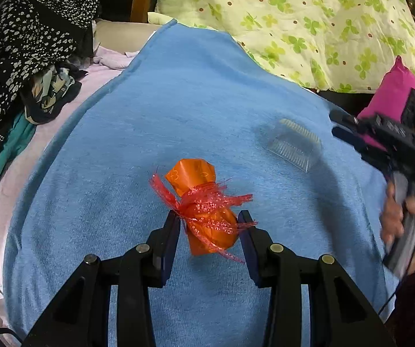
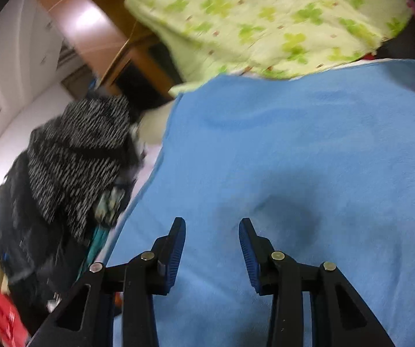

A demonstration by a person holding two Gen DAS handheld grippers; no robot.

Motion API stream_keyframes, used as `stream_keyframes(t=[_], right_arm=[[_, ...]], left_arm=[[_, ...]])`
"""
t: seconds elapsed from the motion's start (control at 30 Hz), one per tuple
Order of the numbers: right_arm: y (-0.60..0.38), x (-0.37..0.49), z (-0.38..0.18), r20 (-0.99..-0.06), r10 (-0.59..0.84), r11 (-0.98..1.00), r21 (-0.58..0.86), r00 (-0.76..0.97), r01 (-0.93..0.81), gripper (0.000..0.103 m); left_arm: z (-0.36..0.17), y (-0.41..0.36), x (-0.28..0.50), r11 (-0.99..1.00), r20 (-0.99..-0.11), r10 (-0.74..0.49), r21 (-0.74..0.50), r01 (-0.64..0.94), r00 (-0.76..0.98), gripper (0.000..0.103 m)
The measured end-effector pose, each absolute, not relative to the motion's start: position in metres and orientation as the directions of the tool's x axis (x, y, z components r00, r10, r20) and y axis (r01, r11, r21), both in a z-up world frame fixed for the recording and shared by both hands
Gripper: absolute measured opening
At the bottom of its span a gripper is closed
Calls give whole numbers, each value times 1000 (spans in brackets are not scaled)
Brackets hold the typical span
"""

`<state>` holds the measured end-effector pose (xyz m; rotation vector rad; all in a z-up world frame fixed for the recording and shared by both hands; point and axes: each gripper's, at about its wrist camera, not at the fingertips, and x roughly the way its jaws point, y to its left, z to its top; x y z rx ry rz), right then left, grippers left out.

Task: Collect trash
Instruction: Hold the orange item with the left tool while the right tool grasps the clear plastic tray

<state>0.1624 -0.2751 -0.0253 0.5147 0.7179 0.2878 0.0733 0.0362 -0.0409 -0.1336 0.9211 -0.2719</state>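
An orange wrapper tied with red ribbon (image 1: 204, 205) lies on the blue cloth (image 1: 178, 110). My left gripper (image 1: 209, 219) is open with its fingers on either side of the wrapper's near end. A clear ridged plastic piece (image 1: 295, 143) lies on the cloth to the right. My right gripper (image 2: 211, 227) is open and empty above bare blue cloth (image 2: 294, 159); it also shows in the left wrist view (image 1: 381, 141), held in a hand at the right edge.
A green clover-print quilt (image 1: 308, 23) is bunched at the back. A pile of black patterned clothes (image 1: 31, 40) sits at the left. A pink cushion (image 1: 392, 92) lies at the right. Pale pink bedding (image 1: 19, 179) edges the cloth on the left.
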Motion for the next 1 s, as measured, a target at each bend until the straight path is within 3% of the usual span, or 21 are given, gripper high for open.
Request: stream_keyframes(t=[0.27, 0.43, 0.53, 0.63, 0.73, 0.87, 1.0], right_arm=[[-255, 194, -53, -663, 368, 889, 457, 652, -37, 44], [-219, 146, -44, -610, 512, 845, 483, 604, -228, 44], [-219, 126, -41, -605, 512, 849, 465, 610, -252, 45], [-235, 119, -36, -582, 475, 859, 471, 660, -202, 64], [-235, 118, -29, -578, 468, 862, 464, 669, -202, 67], [-202, 117, -21, -600, 447, 892, 353, 664, -282, 70], [-175, 127, -31, -660, 298, 952, 156, 689, -262, 71]], left_arm=[[-40, 36, 72, 956, -765, -293, -231, 180, 574, 43], [-38, 40, 66, 956, -759, -293, -235, 174, 581, 43], [-35, 43, 63, 956, -755, -294, -236, 175, 586, 43], [-32, 45, 59, 956, -753, -293, -235, 176, 589, 43], [-31, 45, 56, 956, -751, -293, -232, 179, 591, 43], [-30, 43, 54, 955, -746, -296, -231, 185, 597, 43], [-36, 40, 55, 957, -762, -289, -225, 183, 579, 43]])
